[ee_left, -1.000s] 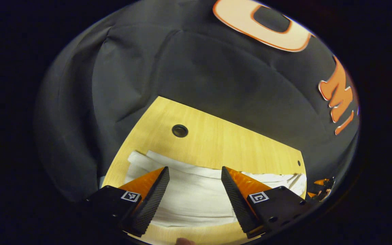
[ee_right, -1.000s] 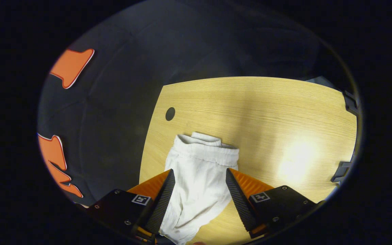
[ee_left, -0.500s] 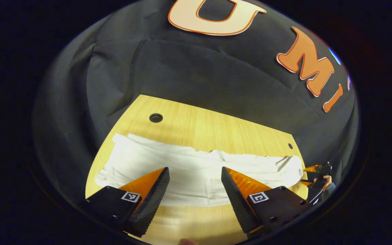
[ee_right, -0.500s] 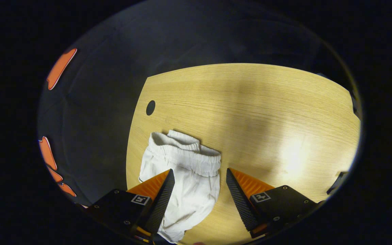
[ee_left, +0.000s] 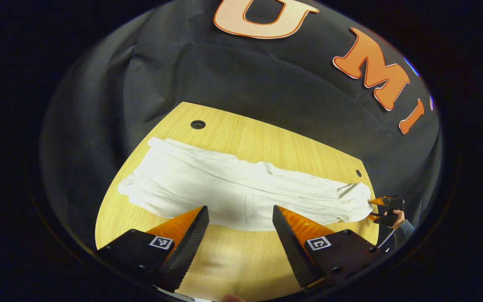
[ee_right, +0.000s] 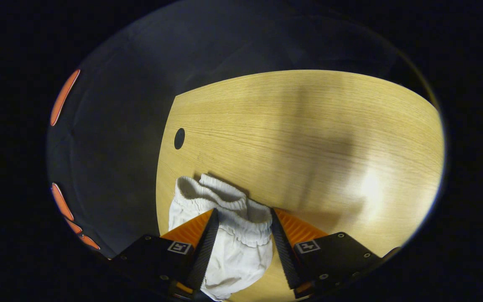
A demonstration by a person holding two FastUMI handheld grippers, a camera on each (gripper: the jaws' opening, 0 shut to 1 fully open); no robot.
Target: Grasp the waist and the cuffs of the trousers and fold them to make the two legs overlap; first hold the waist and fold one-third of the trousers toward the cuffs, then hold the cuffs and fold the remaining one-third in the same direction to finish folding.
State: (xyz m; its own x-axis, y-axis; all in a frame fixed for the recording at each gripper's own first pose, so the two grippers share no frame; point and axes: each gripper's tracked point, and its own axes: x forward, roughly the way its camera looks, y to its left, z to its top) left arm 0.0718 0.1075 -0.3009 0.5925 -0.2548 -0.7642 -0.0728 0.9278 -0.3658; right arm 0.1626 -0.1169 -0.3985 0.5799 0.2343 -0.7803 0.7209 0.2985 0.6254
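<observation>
Straddling waistband (ee_right: 241,220) – right gripper (ee_right: 241,235), trousers (ee_left: 233,191) flat – left gripper view

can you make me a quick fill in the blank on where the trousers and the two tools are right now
1. The white trousers lie stretched across the wooden ____.
2. The right tool has its fingers on either side of the elastic ____ of the trousers.
3. The left tool hangs with its jaws ____ over the middle of the trousers.
4. A round ____ sits in the tabletop beyond the trousers.

Missing words: table; waist; open; hole
</observation>
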